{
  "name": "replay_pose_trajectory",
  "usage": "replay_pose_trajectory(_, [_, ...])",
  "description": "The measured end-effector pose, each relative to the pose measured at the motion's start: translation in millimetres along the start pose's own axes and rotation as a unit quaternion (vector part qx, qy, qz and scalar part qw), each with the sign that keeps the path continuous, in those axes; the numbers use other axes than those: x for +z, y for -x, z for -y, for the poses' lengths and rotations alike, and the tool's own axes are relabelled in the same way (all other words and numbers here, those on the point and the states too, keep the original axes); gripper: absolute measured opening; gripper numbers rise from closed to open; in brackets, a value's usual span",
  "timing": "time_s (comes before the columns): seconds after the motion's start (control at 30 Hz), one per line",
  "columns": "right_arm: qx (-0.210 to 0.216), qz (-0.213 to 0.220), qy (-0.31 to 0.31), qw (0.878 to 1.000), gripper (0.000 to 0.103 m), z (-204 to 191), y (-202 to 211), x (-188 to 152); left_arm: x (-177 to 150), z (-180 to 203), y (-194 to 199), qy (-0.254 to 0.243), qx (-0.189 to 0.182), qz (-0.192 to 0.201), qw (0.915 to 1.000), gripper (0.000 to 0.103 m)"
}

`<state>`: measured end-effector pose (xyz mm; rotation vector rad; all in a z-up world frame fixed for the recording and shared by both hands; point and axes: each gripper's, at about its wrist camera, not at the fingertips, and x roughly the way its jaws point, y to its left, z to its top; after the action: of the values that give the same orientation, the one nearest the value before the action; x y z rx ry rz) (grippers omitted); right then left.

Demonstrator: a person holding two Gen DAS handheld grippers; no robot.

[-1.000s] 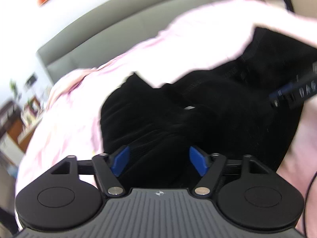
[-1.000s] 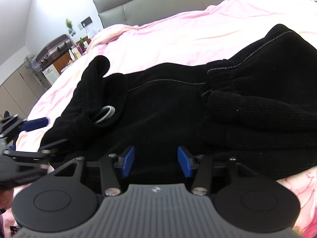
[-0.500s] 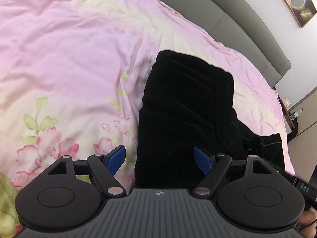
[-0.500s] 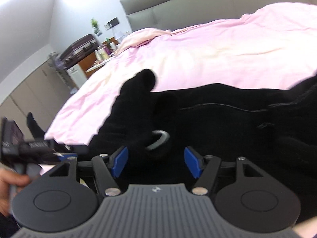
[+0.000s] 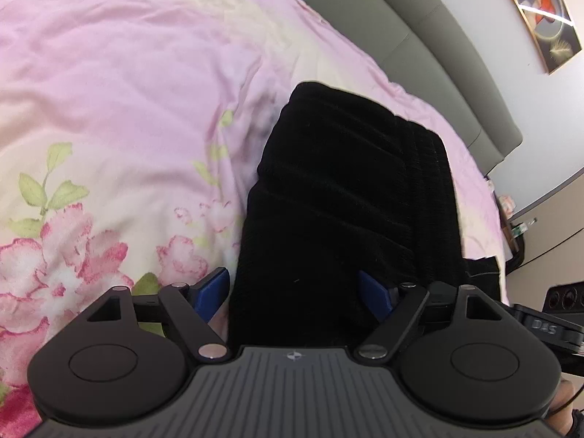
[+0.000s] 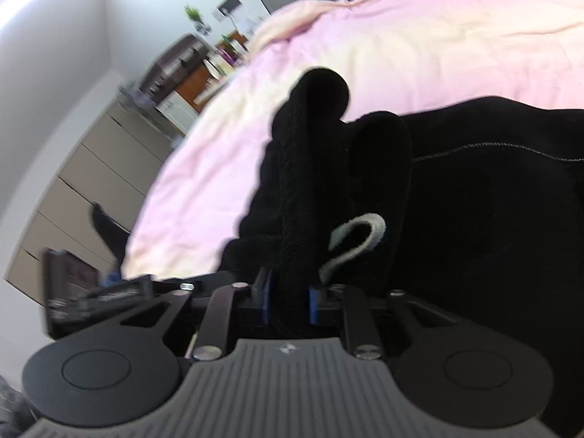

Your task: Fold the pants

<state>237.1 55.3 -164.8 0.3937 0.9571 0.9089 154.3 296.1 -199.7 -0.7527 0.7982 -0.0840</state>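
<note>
Black knit pants (image 5: 350,197) lie on a pink floral bedspread (image 5: 109,109). In the left wrist view my left gripper (image 5: 295,292) is open, its blue fingers either side of the near end of the pants. In the right wrist view my right gripper (image 6: 288,299) is shut on a ribbed edge of the pants (image 6: 474,200), beside a grey loop (image 6: 357,241). The fabric stands up in a fold in front of it.
A grey headboard (image 5: 430,47) runs behind the bed. A framed picture (image 5: 540,11) hangs on the wall. Cabinets and a cluttered sideboard (image 6: 175,73) stand to the left of the bed in the right wrist view. The left gripper's body (image 6: 91,299) shows at lower left.
My right gripper moved in and closed on the ribbed edge of the pants. My left gripper swung round to the other end and stays open, a little closer now.
</note>
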Motion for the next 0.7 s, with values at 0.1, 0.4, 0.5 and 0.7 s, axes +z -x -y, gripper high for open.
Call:
replay_pose_trajectory(0.1, [0.024, 0.033, -0.011, 0.999, 0.009, -9, 31, 4, 2, 8, 13, -0.002, -0.021, 0.015, 0.9997, 0.090])
replay_pose_trajectory(0.4, [-0.035, 0.047, -0.070, 0.996, 0.010, 41, 72, -32, -4, 29, 4, -0.025, -0.020, 0.010, 0.9994, 0.088])
replay_pose_trajectory(0.5, [-0.091, 0.027, -0.056, 0.994, 0.012, 60, 54, -51, -15, 32, -16, -0.033, -0.016, -0.007, 0.9993, 0.089])
replay_pose_trajectory(0.7, [-0.160, 0.046, -0.046, 0.985, 0.029, 44, 63, -39, -26, 34, -23, -0.026, 0.035, 0.010, 0.9990, 0.074])
